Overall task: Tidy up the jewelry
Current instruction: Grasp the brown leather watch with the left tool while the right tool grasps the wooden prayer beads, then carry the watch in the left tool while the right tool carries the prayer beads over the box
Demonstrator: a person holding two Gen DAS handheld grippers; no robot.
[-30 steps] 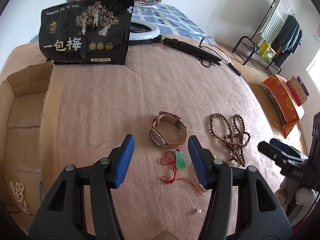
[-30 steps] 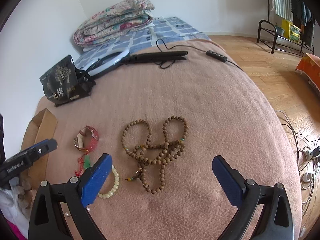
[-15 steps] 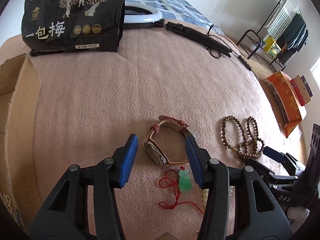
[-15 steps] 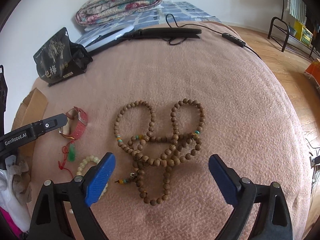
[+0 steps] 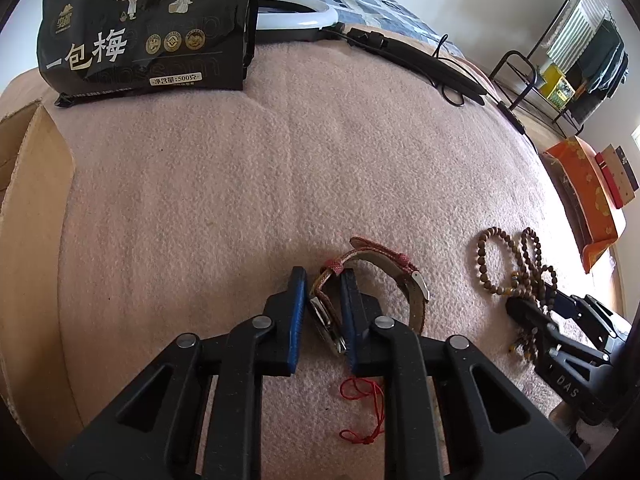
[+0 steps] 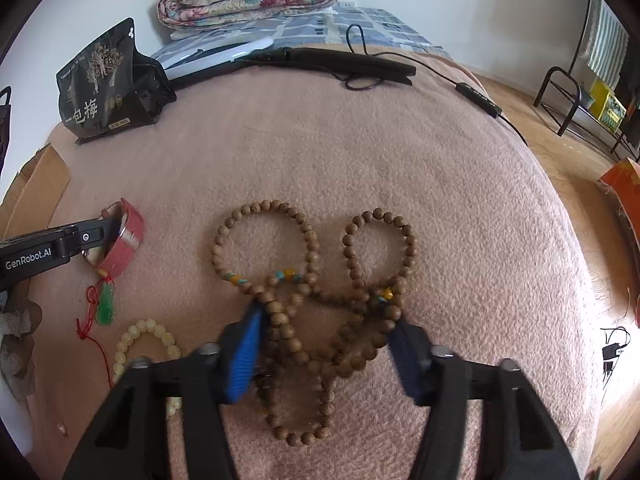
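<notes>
The left gripper [image 5: 323, 304] points steeply down at the pink blanket [image 5: 304, 168], its jaws closing with the watch [image 5: 372, 280] between them: the blue pads press on the watch's case and the near part of its reddish strap, while the rest of the strap loops out to the right of the jaws. Just behind the jaws, toward the camera, lies a red cord [image 5: 362, 412]. Ahead of them is bare blanket, then a black snack bag [image 5: 148, 28] far off, with a cardboard box [image 5: 36, 184] to the far left.

The right gripper [image 6: 326, 346] is also tipped down, its jaws closing around the tangled middle of the wooden bead strand [image 6: 312, 312]; beads fill the gap and both pads meet the bunch. Two bead loops fan out ahead of the jaws and one trails back between the fingers. Left of the jaws lie a pale bead bracelet [image 6: 146, 340] and a green pendant [image 6: 106, 304]. A black cabled device [image 6: 340, 62] lies far ahead.
</notes>
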